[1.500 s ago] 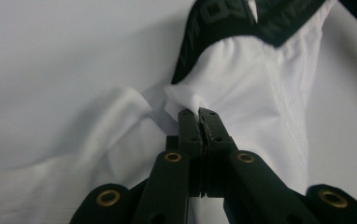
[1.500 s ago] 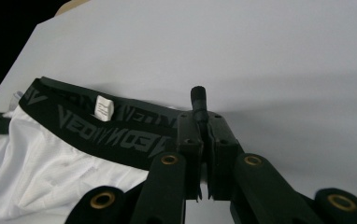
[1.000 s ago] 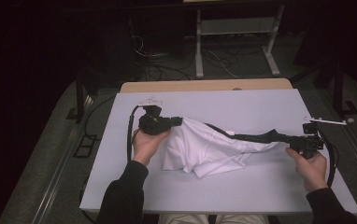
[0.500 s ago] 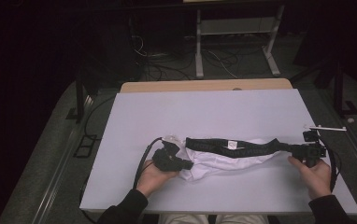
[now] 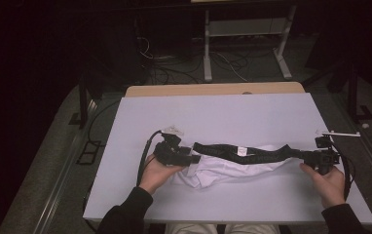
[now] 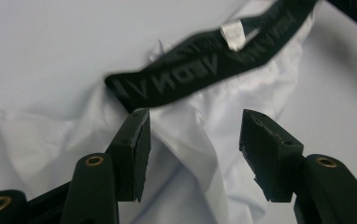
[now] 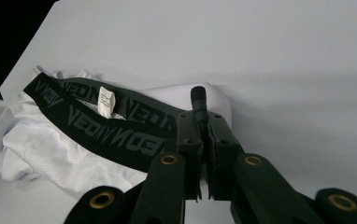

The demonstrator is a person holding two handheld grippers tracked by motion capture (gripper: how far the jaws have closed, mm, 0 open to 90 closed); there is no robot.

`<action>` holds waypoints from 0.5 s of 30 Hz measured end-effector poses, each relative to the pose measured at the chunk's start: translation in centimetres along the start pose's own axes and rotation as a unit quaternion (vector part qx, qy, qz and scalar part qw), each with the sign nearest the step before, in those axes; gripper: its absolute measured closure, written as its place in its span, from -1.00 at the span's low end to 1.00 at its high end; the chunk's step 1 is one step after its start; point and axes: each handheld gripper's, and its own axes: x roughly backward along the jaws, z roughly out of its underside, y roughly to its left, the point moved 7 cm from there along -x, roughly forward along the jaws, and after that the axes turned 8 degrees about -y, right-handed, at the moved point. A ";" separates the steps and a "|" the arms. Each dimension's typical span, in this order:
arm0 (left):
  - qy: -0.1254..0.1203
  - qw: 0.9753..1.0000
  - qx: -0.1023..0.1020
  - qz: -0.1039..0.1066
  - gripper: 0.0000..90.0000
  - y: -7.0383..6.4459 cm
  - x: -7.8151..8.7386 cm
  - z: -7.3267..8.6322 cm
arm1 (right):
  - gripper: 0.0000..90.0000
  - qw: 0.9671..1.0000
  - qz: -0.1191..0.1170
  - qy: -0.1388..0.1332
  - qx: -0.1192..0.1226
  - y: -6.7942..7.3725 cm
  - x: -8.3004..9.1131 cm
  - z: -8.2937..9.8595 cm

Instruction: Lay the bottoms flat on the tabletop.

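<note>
High view: a person seated at the near edge of a pale table (image 5: 223,112) works a white garment (image 5: 228,170) with a black lettered waistband (image 5: 245,153), using a hand-held gripper in each hand. The garment lies bunched on the near half of the table, between the two hands, its waistband stretched left to right along the far side of the white cloth. A small white label (image 5: 241,150) sits near the middle of the band.

The left gripper (image 5: 191,159), held in the left hand (image 5: 157,170), rests at the left end of the garment. Left gripper view puts its jaws wide apart, hovering over rumpled white cloth just near of the waistband (image 6: 204,70), pinching nothing; the cloth (image 6: 186,140) shows between the two black pads (image 6: 137,149).

The right gripper (image 5: 305,155), held in the right hand (image 5: 330,183), sits at the right end of the band. Right gripper view shows its jaws pressed together on the waistband's end (image 7: 134,135), a dark fold of the band poking out past the tips. The label (image 7: 105,101) hangs farther along the band, and the white fabric (image 7: 41,144) spreads out to the left, flat on the table (image 7: 260,56).

A black cable (image 5: 145,151) loops from the left gripper across the table's near-left area.
</note>
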 end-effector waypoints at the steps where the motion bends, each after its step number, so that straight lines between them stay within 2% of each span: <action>1: 0.001 1.000 0.006 -0.002 -0.03 0.4 -0.2 -0.3 | 0.88 1.000 0.000 0.000 0.000 0.0 0.0 0.0; 5: 0.005 0.999 0.038 -0.003 -0.01 2.0 -1.4 -1.0 | 0.88 1.000 0.000 0.000 0.002 0.0 0.0 0.0; 10: 0.012 0.997 0.081 -0.008 0.01 3.8 -2.9 -0.8 | 0.88 1.000 0.001 0.002 0.004 0.0 0.0 0.0; 13: 0.018 0.995 0.100 0.001 0.06 4.2 -3.6 -0.4 | 0.88 1.000 0.002 0.003 0.007 0.0 -0.1 0.0; 15: 0.021 0.994 0.105 0.010 0.13 4.2 -3.9 -0.4 | 0.88 1.000 0.003 0.004 0.008 0.0 -0.1 0.0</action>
